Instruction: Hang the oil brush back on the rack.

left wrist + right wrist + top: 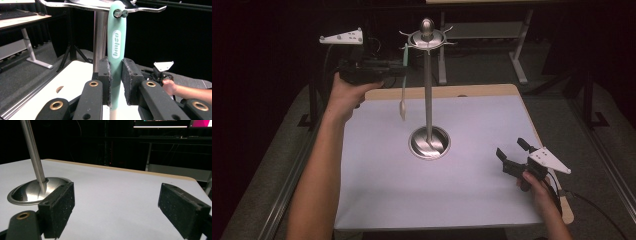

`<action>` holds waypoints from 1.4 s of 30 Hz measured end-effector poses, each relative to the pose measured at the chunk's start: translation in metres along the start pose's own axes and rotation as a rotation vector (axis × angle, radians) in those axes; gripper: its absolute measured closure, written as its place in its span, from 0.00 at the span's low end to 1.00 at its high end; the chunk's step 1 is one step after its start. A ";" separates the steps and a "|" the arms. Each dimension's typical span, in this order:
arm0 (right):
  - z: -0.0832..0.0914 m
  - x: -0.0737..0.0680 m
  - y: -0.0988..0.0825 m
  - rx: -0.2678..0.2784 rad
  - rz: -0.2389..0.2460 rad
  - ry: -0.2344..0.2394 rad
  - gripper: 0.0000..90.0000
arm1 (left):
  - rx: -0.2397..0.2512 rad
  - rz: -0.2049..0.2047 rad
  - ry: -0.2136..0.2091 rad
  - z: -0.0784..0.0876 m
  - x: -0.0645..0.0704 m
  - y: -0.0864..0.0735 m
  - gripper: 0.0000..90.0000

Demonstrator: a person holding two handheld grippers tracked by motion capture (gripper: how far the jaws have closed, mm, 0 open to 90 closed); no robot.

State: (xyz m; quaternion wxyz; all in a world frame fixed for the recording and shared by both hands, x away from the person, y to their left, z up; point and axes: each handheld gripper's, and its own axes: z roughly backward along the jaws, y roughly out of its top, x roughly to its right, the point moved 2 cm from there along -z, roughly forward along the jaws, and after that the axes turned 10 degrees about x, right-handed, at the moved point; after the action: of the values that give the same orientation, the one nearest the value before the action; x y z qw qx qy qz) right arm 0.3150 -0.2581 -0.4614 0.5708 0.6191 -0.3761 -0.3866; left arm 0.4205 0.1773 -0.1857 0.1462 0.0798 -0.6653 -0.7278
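At the far left, raised above the white worktop [377,200], the left gripper [399,67] has its fingers [105,75] clamped on a mint-green utensil handle [116,50] hanging from a hook of the tall steel hanging stand [428,90]. Near the right edge, the right gripper [512,152] hovers low with fingers [58,207] spread wide, holding nothing.

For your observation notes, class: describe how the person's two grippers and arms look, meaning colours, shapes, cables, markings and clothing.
Both are black. The left gripper has flat, rough-faced rectangular pads on arms with brass-coloured rivets, and a pale three-cornered plate dotted with holes on top. The right gripper carries the same kind of plate, and a dark cable trails behind it. Both forearms are bare, with no sleeves in sight.
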 end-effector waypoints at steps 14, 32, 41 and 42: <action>0.000 0.000 0.000 0.004 -0.003 0.002 0.15 | -0.084 -0.007 0.086 0.012 0.001 -0.013 0.58; 0.000 0.000 0.000 -0.001 -0.003 -0.001 0.15 | -0.177 -0.019 0.208 0.051 0.015 -0.061 0.29; 0.000 0.000 0.000 0.002 -0.004 -0.001 0.15 | -0.231 -0.003 0.315 0.070 0.032 -0.099 0.21; 0.000 0.000 0.000 0.002 -0.004 -0.001 0.15 | -0.231 -0.003 0.315 0.070 0.032 -0.099 0.20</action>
State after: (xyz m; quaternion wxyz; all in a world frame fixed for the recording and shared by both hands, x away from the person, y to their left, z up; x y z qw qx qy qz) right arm 0.3152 -0.2583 -0.4614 0.5692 0.6202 -0.3754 -0.3879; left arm 0.3582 0.2409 -0.2745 0.2555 0.1764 -0.5460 -0.7781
